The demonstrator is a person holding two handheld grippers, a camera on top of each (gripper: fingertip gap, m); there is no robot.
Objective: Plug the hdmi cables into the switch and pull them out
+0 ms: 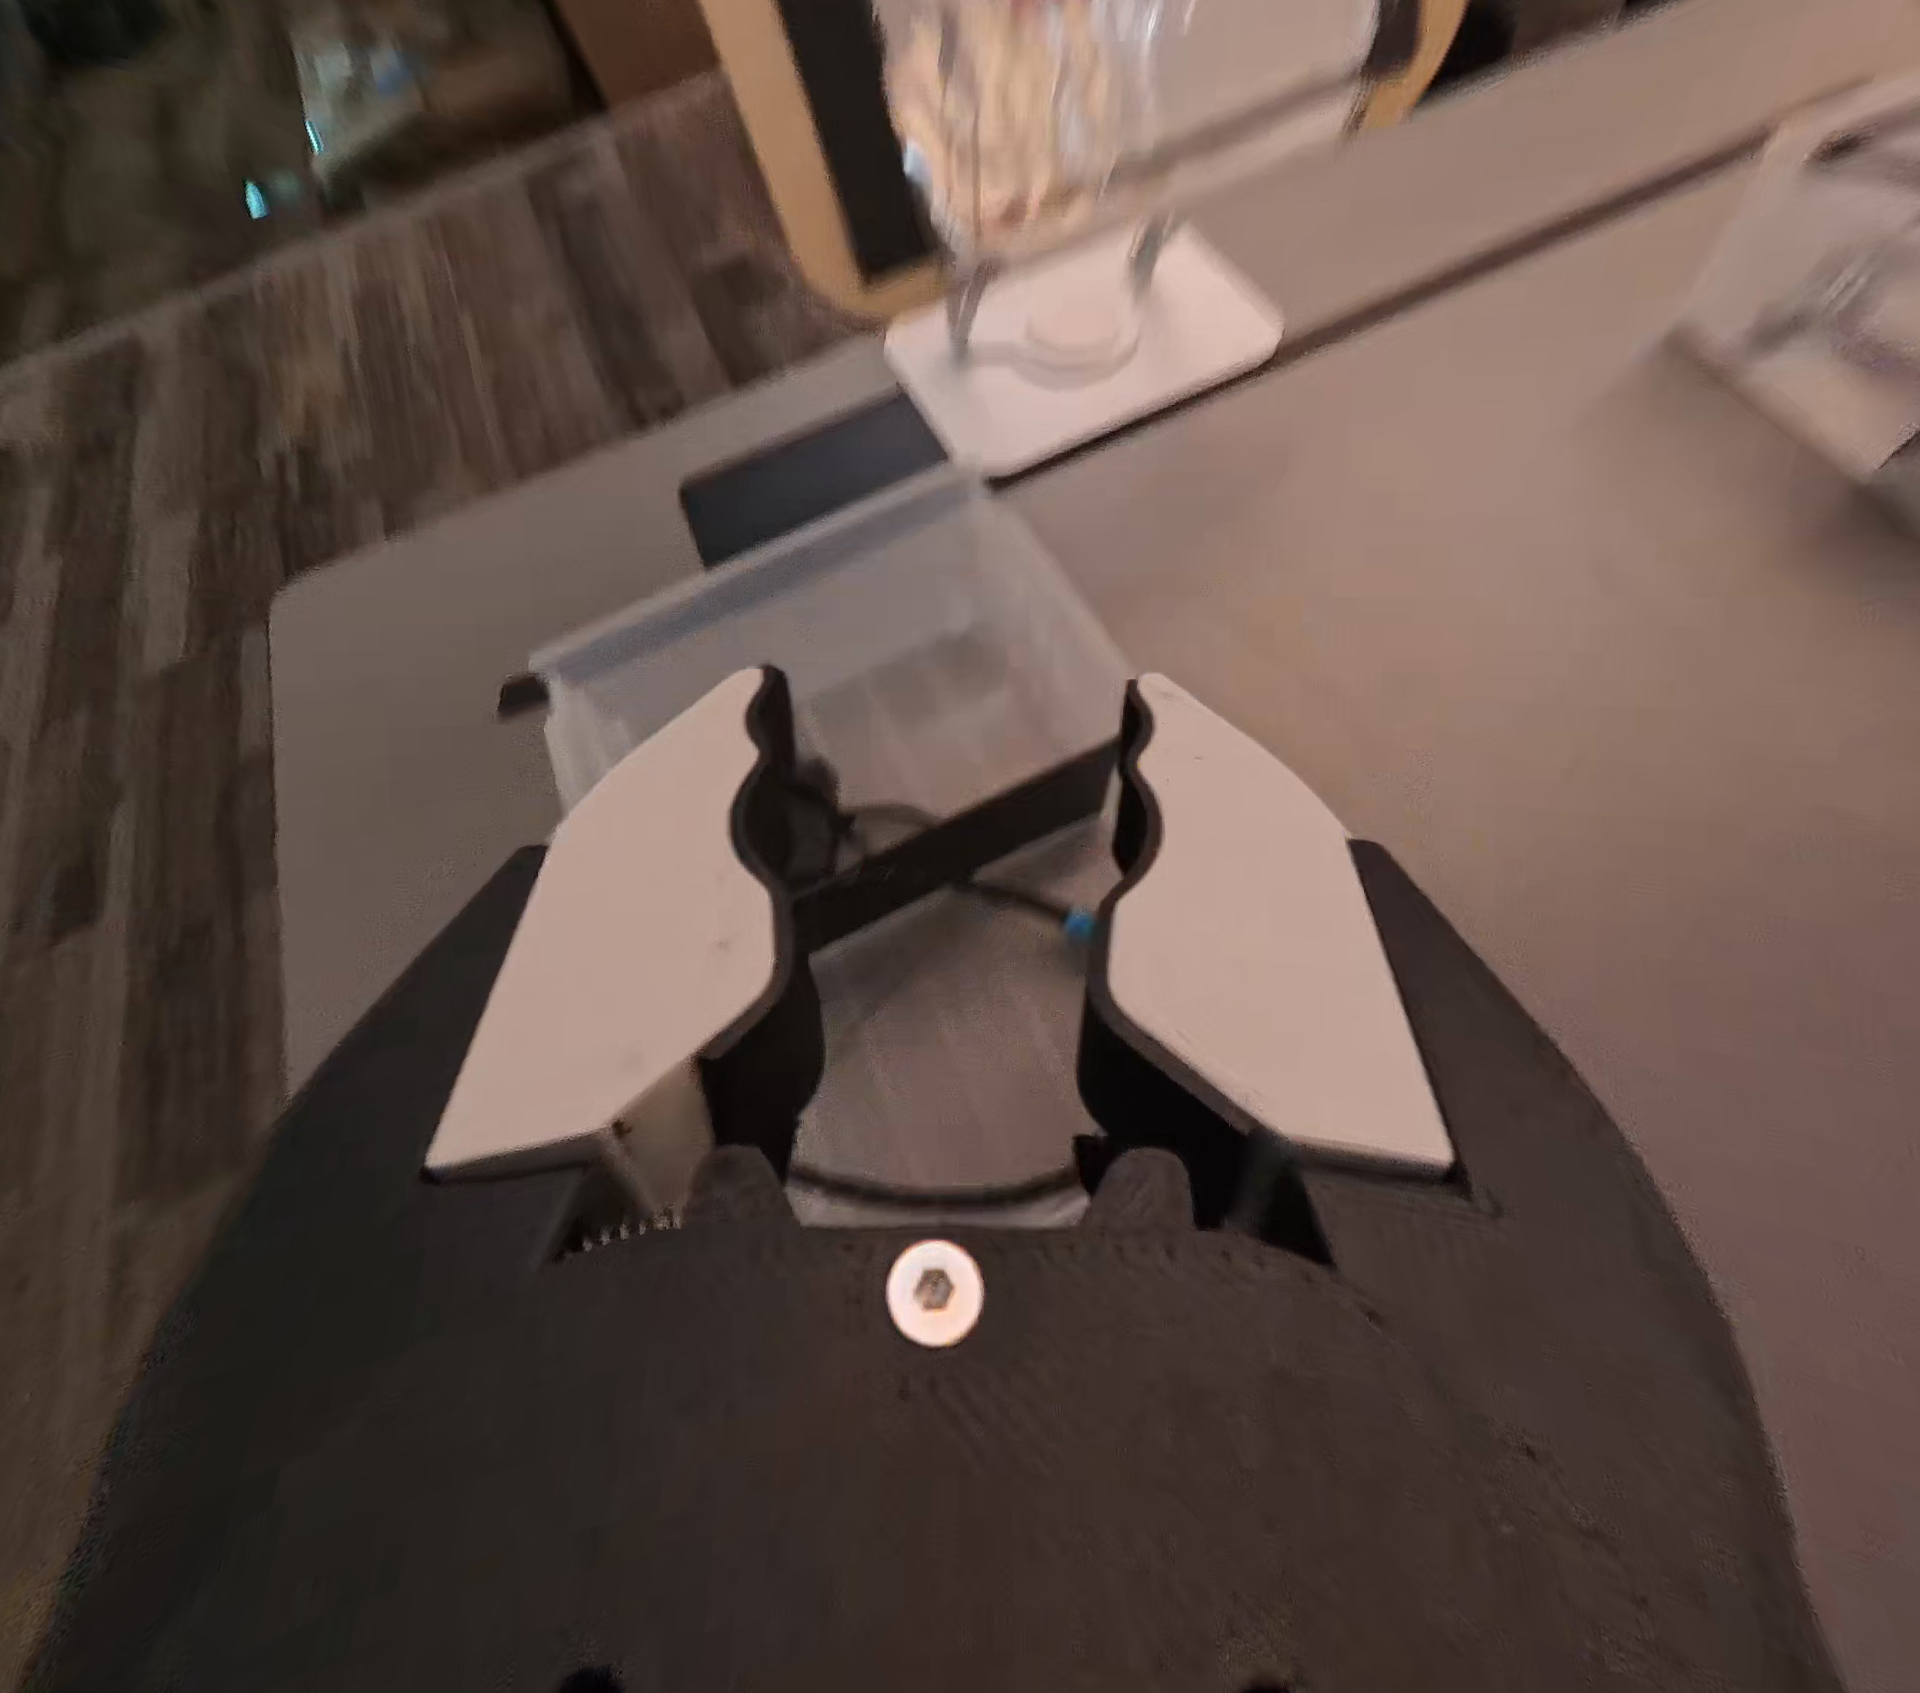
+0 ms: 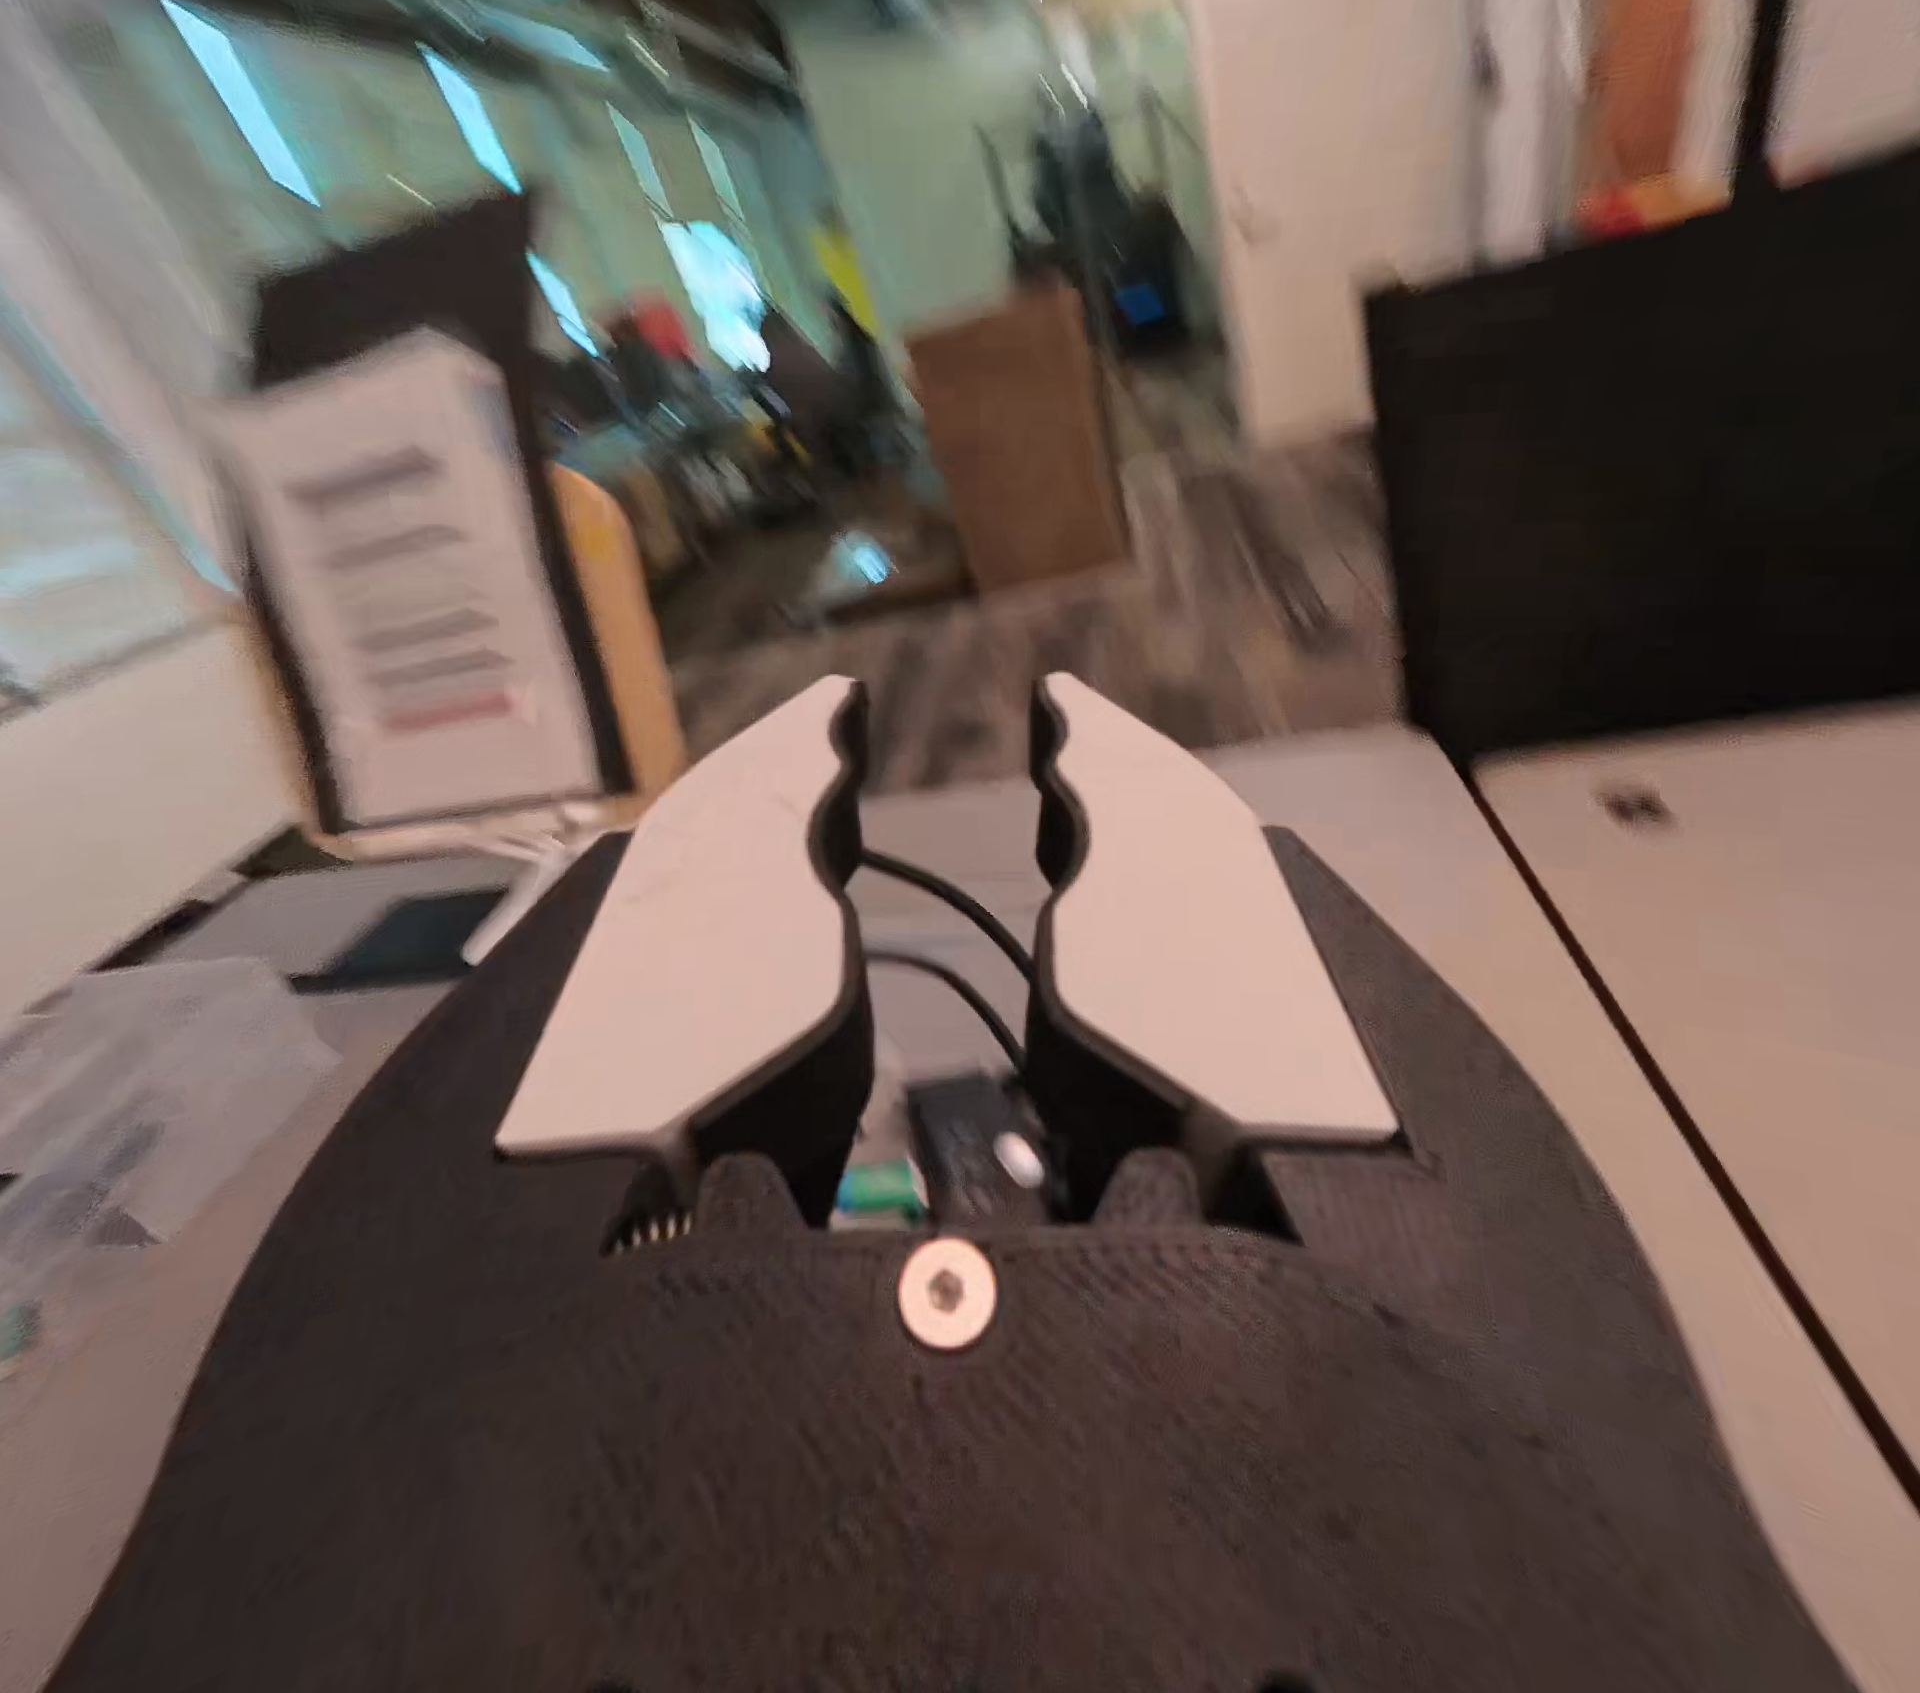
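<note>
In the left wrist view my left gripper [image 1: 951, 698] is open and empty above a clear plastic box [image 1: 831, 594] on the grey table [image 1: 1455, 812]. A long black bar-shaped device [image 1: 966, 838] lies slanted in the box, seen between the fingers, with a thin black cable [image 1: 1013, 895] carrying a blue tag [image 1: 1075, 926]. In the right wrist view my right gripper [image 2: 948, 698] is open and empty. Below its gap lie two black cables [image 2: 961, 911] leading to a small black box [image 2: 966, 1144] with a white oval button, next to a green item [image 2: 878, 1191]. Both views are motion-blurred.
A white sign stand [image 1: 1091, 355] and a dark flat pad [image 1: 810, 469] sit beyond the clear box, with a clear bag [image 1: 1829, 293] at right. In the right wrist view there are clear plastic bags [image 2: 135, 1082] at left, the sign [image 2: 416, 583], a black panel [image 2: 1662, 448] and a table seam [image 2: 1662, 1020].
</note>
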